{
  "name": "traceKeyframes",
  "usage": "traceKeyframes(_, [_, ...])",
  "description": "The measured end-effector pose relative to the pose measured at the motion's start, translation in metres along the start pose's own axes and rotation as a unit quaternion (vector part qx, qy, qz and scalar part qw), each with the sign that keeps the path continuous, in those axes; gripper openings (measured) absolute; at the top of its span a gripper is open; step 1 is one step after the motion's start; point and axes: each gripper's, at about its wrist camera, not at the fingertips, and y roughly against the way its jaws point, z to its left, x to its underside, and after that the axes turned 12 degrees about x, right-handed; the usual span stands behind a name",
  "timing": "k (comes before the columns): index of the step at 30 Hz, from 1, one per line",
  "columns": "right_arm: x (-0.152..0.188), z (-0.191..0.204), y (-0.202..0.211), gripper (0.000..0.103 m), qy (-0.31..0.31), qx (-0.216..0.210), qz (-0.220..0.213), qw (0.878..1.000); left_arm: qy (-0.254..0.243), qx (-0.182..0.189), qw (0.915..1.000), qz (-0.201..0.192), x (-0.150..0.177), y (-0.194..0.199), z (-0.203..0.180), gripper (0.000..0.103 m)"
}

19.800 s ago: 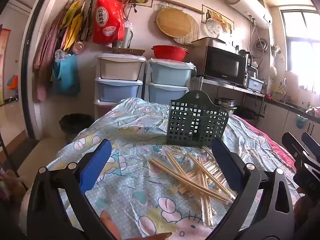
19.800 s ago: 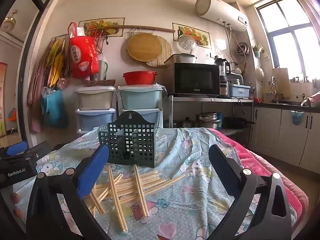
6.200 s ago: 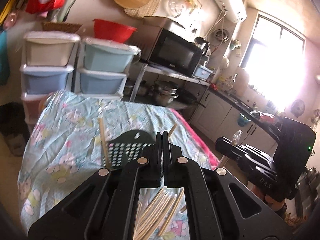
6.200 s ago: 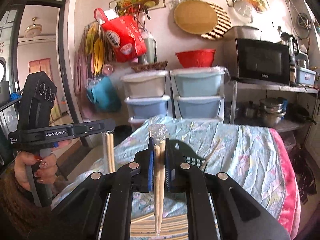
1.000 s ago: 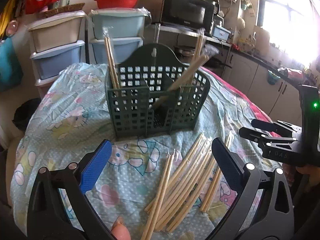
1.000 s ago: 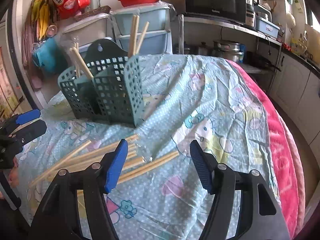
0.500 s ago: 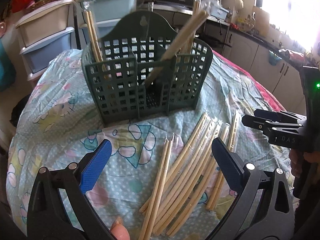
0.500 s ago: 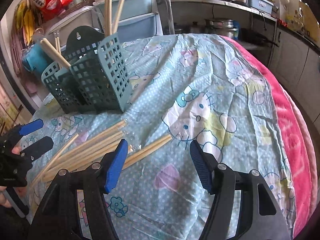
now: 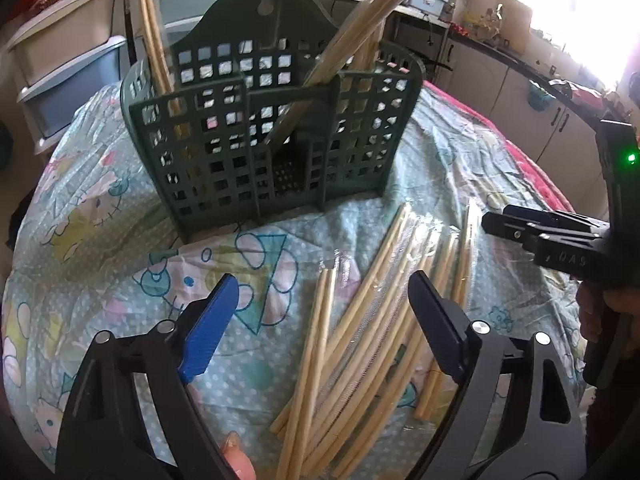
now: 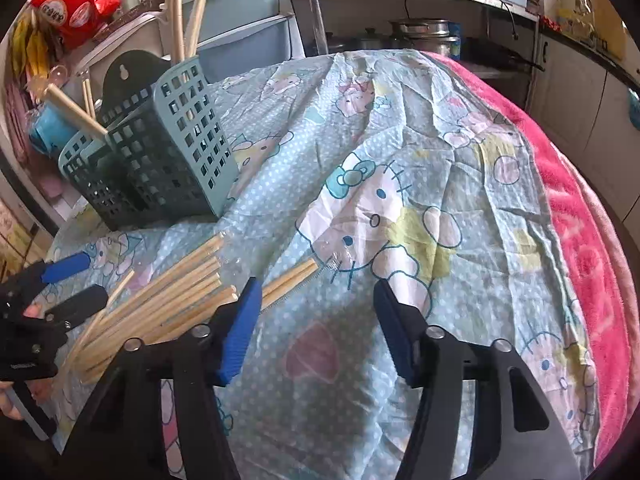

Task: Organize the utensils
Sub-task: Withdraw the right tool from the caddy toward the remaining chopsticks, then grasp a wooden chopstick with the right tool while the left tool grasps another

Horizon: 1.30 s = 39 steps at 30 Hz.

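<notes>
Green slotted caddy (image 9: 276,136) stands upright on the cartoon-print cloth (image 9: 100,240); taken as the landmark. It has a tall arched back with a hanging hole and a lower gridded front split into compartments. Loose chopsticks (image 9: 360,332): pale bamboo, in pairs inside clear plastic sleeves, lying flat on the cloth in a fan just in front of the caddy's right half. Long axes run roughly toward the caddy, the far ends leaning a little to the right and stopping near its base, not touching it. One pair on the fan's left side lies straighter than the rest. Inside the caddy: one sleeved pair (image 9: 154,52) stands nearly upright in the left compartment, tips above the rim. A second bundle (image 9: 360,28) leans diagonally, low end near the centre, upper end up and to the right, past the arched back. Exact compartment of the low end unclear through the grid. Left gripper (image 9: 320,312) hovers above the near part of the fan, jaws wide and closing, several pairs below the gap, pads not touching any. Right gripper (image 10: 316,312) sits to the right of the pile as seen from the right wrist, jaws partly apart and closing. Only cloth shows between them; the blue left pad overlaps one pair's sleeve end, contact unclear. A fingertip (image 9: 238,460) shows at the bottom edge.
</notes>
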Motion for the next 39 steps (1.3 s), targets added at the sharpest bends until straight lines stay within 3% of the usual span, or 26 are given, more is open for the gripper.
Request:
traceKeyframes(2, [-0.003,0.001,-0.005,0.049,-0.005,-0.003,0.008,1.000,0.011,0.006,0.9999,0.006,0.001,-0.004,0.005,0.068])
traceKeyframes(6, [-0.012,0.003,-0.020,0.042,-0.020,-0.008,0.033,0.999,0.033,0.017,0.9993,0.011,-0.001,-0.008,0.014,0.064])
traceKeyframes(10, [-0.019,0.007,-0.030,0.036,-0.026,0.006,0.039,0.999,0.046,0.025,0.9983,0.028,-0.007,-0.016,0.023,0.048])
traceKeyframes(18, [-0.024,0.001,-0.034,0.009,-0.031,0.008,0.031,0.999,0.039,0.014,0.9979,0.049,-0.009,-0.027,0.028,0.024])
traceKeyframes(23, [-0.028,-0.008,-0.034,0.008,-0.048,-0.016,0.033,0.998,0.043,0.019,0.9973,0.057,-0.010,-0.024,0.039,0.010])
traceKeyframes(29, [-0.033,-0.007,-0.015,0.008,-0.041,-0.035,0.002,0.999,0.062,0.042,0.9955,0.058,-0.005,-0.011,0.056,0.004])
traceKeyframes(39, [-0.039,-0.006,0.021,0.006,-0.022,-0.053,-0.043,0.997,0.072,0.034,0.9963,0.031,0.003,0.024,0.065,0.003])
